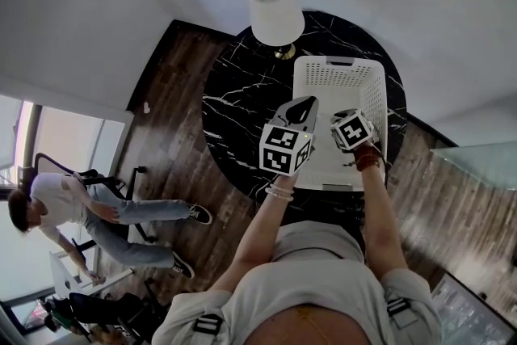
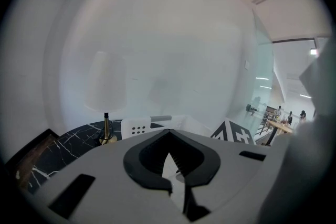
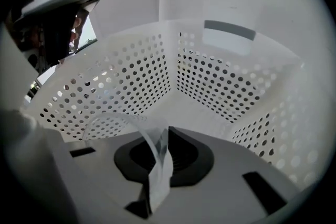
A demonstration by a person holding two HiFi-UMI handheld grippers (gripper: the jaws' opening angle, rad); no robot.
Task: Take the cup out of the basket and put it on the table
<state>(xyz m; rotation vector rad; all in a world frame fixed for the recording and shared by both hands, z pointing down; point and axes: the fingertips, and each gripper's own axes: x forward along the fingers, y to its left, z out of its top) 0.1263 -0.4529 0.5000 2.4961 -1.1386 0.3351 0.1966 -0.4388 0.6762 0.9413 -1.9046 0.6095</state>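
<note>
A clear plastic cup (image 3: 113, 122) lies low inside the white perforated basket (image 3: 220, 76). My right gripper (image 3: 160, 165) is down in the basket with its jaws pinched on the cup's thin wall at the rim. In the head view the basket (image 1: 335, 73) stands on the round black marble table (image 1: 234, 101). There the right gripper (image 1: 353, 128) reaches into it, and the cup itself does not show. My left gripper (image 1: 300, 111) hovers over the basket's left rim. In its own view the left gripper (image 2: 170, 165) is shut and holds nothing.
A lamp (image 1: 276, 12) with a white shade and brass base stands on the table behind the basket, also in the left gripper view (image 2: 106, 86). A person (image 1: 73, 206) sits on the wooden floor side at far left. Bare marble lies left of the basket.
</note>
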